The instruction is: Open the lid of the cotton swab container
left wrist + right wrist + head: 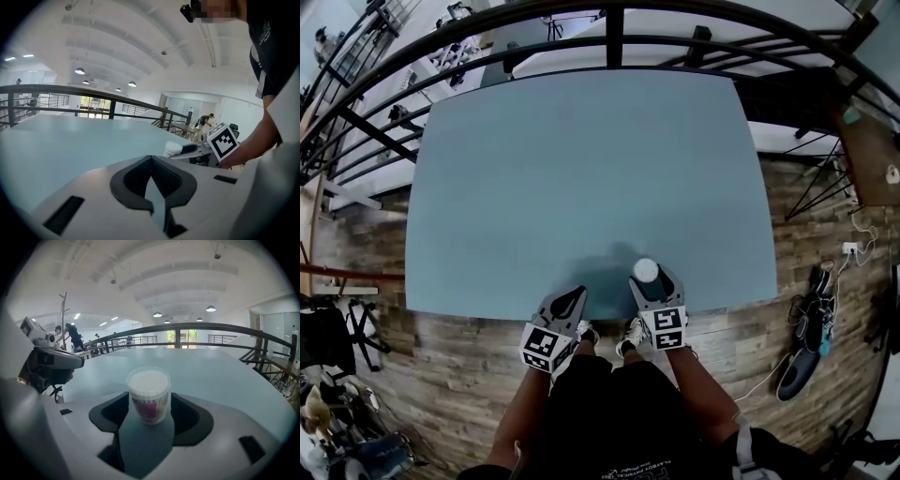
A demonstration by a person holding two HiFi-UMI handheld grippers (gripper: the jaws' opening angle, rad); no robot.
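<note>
while left claw [575, 295] sits closed, right claw [652, 284] tilts down, spread around the container [149, 392].

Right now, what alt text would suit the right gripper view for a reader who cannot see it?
A clear cotton swab container, lid on, stands upright on the pale blue table between the wide-open jaws of the right claw. The left claw shows at the left edge, a dark railing behind the table.

Head camera looking steeply down over the table [581, 169], both gripper cameras low and close, facing along their jaws across it, all three sharing the cotton swab container [148, 394], seemingly part-hidden from the left.
</note>
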